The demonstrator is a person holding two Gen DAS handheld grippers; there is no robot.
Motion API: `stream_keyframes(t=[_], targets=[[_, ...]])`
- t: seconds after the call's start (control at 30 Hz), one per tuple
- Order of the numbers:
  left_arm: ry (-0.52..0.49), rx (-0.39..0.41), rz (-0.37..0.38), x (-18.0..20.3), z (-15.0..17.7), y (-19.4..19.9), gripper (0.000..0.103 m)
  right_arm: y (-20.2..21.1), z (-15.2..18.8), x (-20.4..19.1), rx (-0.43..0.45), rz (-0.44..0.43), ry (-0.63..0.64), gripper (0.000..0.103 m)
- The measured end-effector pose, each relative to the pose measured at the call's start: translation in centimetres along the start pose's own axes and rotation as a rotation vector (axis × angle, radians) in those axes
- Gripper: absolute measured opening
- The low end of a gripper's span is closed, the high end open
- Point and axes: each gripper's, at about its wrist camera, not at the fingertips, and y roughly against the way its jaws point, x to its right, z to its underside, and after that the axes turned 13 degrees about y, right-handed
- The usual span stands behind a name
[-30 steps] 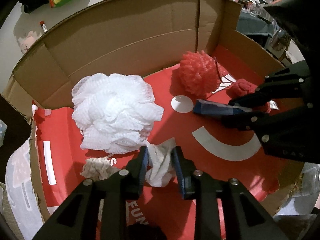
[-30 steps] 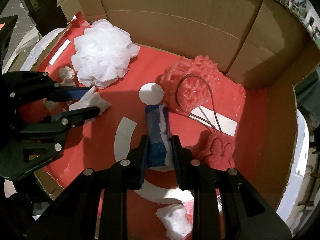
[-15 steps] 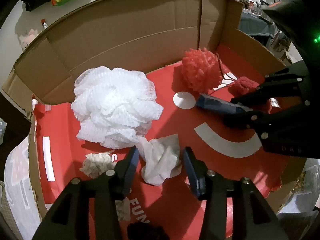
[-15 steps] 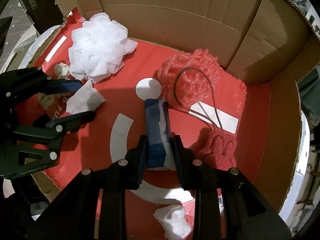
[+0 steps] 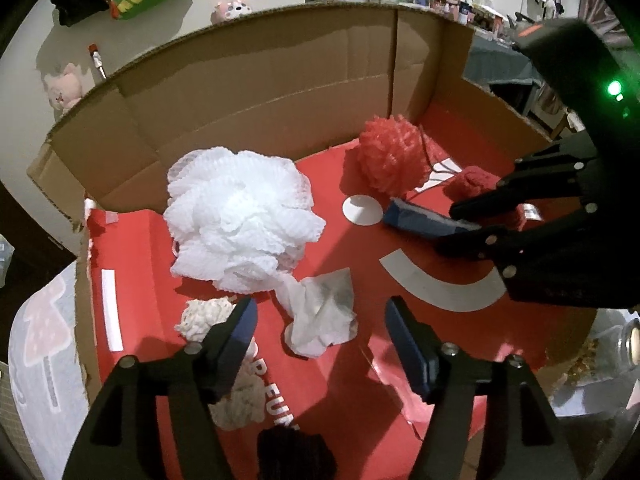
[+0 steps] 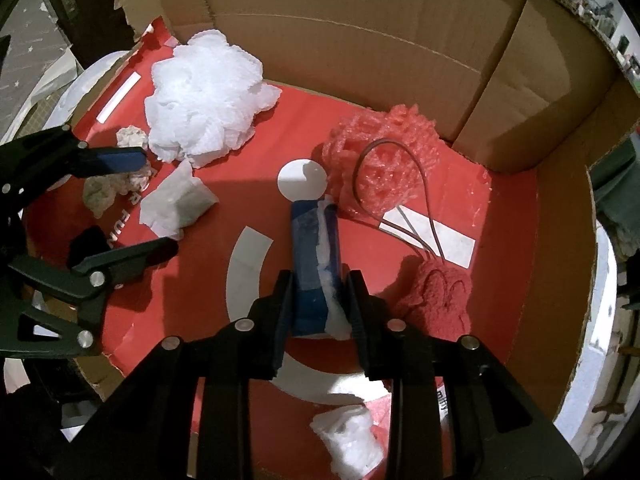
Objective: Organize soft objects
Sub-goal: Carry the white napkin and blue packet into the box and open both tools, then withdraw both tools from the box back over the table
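Observation:
My left gripper [image 5: 326,330] is open over a crumpled white tissue [image 5: 324,314] that lies loose on the red floor of a cardboard box [image 5: 248,76]; it also shows in the right wrist view [image 6: 176,204]. My right gripper [image 6: 318,298] is shut on a blue tissue pack [image 6: 314,256], which rests low over the box floor; the pack also shows in the left wrist view [image 5: 424,220]. A white mesh bath puff [image 5: 236,216] lies at the left, a red mesh puff [image 5: 390,156] with a cord loop at the back.
A small red woolly item [image 6: 438,300] lies right of the pack. Cream woolly lumps [image 5: 202,316] and a dark item [image 5: 296,452] lie by my left gripper. A white wad [image 6: 348,440] lies under my right gripper. Cardboard walls [image 6: 360,36] close the back and right.
My left gripper has opened and let go of the white tissue, then drawn back a little. My right gripper keeps hold of the blue pack and has barely moved.

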Motion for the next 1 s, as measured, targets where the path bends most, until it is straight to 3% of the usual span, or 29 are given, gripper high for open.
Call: stream_keyframes(t=[0.03,0.07,0.1,0.23,0.3,0.63,1.0], targets=[[0.004,0.008,0.009,0.0,0.1,0.4,0.071,0.1,0.0,-0.1,0.0,0.004,0.001,0.045],[0.009,0.014,0.012,0.0,0.2,0.8,0.072,0.3,0.0,-0.2,0.008,0.003,0.001,0.07],[0.011,0.02,0.015,0.0,0.2,1.1,0.074,0.7,0.1,-0.4,0.029,0.006,0.005,0.074],[0.018,0.066,0.033,0.2,0.7,3.3,0.077,2.6,0.3,-1.1,0.069,0.04,0.009,0.074],[0.023,0.097,0.037,0.2,1.0,4.5,0.086,3.6,0.7,-1.2,0.089,0.056,0.01,0.074],[0.088,0.313,0.051,0.9,4.6,13.7,0.103,12.2,4.3,-3.2,0.227,0.113,-0.031,0.075],[0.136,0.5,0.088,2.6,11.5,21.8,0.103,22.0,11.6,-10.1,0.476,0.219,-0.03,0.084]])
